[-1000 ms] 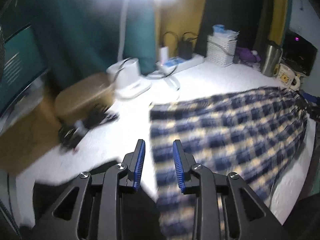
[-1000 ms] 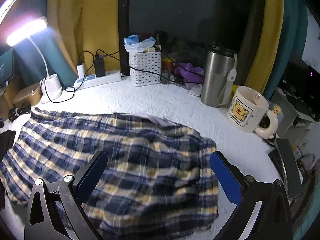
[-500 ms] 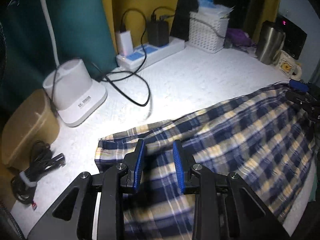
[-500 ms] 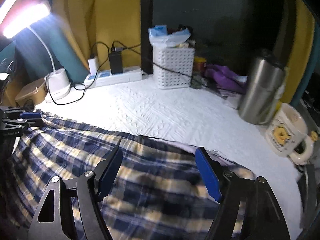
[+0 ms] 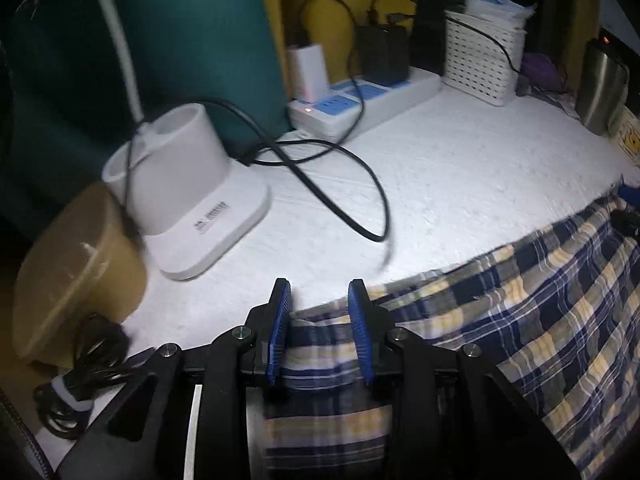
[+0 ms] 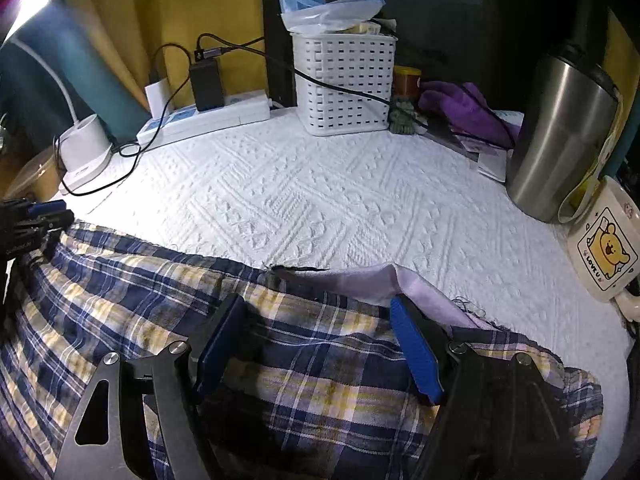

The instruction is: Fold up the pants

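Blue, yellow and white plaid pants (image 5: 520, 320) lie spread on a white embossed cloth (image 5: 460, 168). My left gripper (image 5: 320, 300) is open at the pants' far left corner, its blue pads either side of the hem edge. In the right wrist view the pants (image 6: 140, 300) fill the lower frame, with a pale lilac inner layer (image 6: 360, 280) showing at the far edge. My right gripper (image 6: 320, 320) is open wide, low over the pants' far edge near the waist. The left gripper shows at the left edge of the right wrist view (image 6: 36, 220).
A white lamp base (image 5: 192, 196), black cable (image 5: 340, 184), power strip (image 5: 360, 100) and white basket (image 5: 484, 60) stand along the back. A tan bowl (image 5: 72, 272) is at left. A steel tumbler (image 6: 560, 136) and bear mug (image 6: 604, 248) stand at right.
Both grippers have moved forward and down to the pants' far edge. The left went to the far left corner; the right narrowed slightly and came close over the fabric.
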`<state>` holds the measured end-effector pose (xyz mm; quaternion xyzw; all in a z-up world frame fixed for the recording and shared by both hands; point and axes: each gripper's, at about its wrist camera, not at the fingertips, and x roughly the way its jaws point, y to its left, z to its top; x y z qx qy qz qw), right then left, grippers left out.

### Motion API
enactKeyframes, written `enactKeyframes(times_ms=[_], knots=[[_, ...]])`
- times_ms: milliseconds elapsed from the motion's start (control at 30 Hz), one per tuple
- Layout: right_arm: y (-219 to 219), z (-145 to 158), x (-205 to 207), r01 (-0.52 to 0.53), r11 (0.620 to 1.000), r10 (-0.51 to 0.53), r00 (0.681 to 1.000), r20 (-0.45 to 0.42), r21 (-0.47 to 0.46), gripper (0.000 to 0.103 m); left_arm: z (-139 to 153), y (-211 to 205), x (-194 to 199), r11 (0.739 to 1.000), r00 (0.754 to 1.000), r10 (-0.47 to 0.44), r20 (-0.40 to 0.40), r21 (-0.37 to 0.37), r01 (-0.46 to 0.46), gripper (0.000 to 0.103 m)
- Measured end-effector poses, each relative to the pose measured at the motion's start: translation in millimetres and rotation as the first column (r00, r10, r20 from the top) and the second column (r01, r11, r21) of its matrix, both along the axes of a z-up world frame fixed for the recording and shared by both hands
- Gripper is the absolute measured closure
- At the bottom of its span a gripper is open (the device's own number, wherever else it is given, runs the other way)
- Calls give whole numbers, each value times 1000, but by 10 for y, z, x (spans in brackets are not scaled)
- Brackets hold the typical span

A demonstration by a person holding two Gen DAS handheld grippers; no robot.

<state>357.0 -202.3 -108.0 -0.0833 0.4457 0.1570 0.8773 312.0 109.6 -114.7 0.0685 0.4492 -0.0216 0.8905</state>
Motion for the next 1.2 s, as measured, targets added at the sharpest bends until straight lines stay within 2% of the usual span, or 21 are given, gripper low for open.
enactKeyframes(times_ms=[67, 133, 233, 300, 467, 500, 567, 633, 867, 933, 1000, 1033, 1067, 1200], knots=[[-19, 15, -6, 9, 1000, -9, 1000, 6, 2, 26, 120, 79, -79, 999, 1000, 1, 15, -40, -1, 72], [-37, 31, -18, 20, 1000, -20, 1000, 12, 4, 26, 188, 138, -142, 999, 1000, 1, 19, -50, 0, 71], [-80, 50, -57, 36, 999, -36, 999, 24, -2, 26, 236, 227, -256, 996, 1000, 1, 8, -84, 0, 55], [-111, 43, -67, 46, 999, -46, 999, 25, -4, 26, 197, 257, -310, 995, 1000, -16, -8, -102, 15, 53], [-145, 6, -35, 74, 997, -74, 997, 19, -3, 26, -25, 262, -282, 997, 998, -37, -54, -71, 33, 53], [-142, 3, -36, 75, 997, -74, 997, 18, -5, 26, -32, 268, -289, 997, 999, -40, -31, -71, 38, 56], [-143, 1, -37, 76, 997, -76, 997, 18, -5, 26, -34, 266, -263, 996, 999, -45, -20, -72, 44, 80], [-132, -5, -35, 78, 997, -77, 997, 17, -5, 26, -34, 262, -230, 999, 999, -34, -1, -36, 34, 88], [-127, 35, -71, 85, 996, -84, 996, 30, -10, 26, 44, 268, -146, 999, 998, 34, 57, 33, -36, 91], [-132, 76, -111, 89, 996, -88, 995, 37, -11, 26, 174, 312, -184, 998, 995, 57, 80, 17, -59, 90], [-146, 125, -161, 90, 996, -90, 995, 44, -5, 26, 303, 347, -266, 998, 992, 70, 103, 1, -70, 82], [-156, 151, -191, 91, 996, -91, 995, 47, -2, 26, 380, 342, -337, 998, 990, 68, 120, -10, -67, 68], [-166, 174, -223, 92, 996, -92, 995, 49, 0, 26, 414, 338, -377, 998, 990, 64, 126, -18, -62, 59], [-210, 258, -387, 90, 996, -90, 995, 53, 5, 21, 525, 165, -682, 998, 994, 14, 113, -63, -7, 58]])
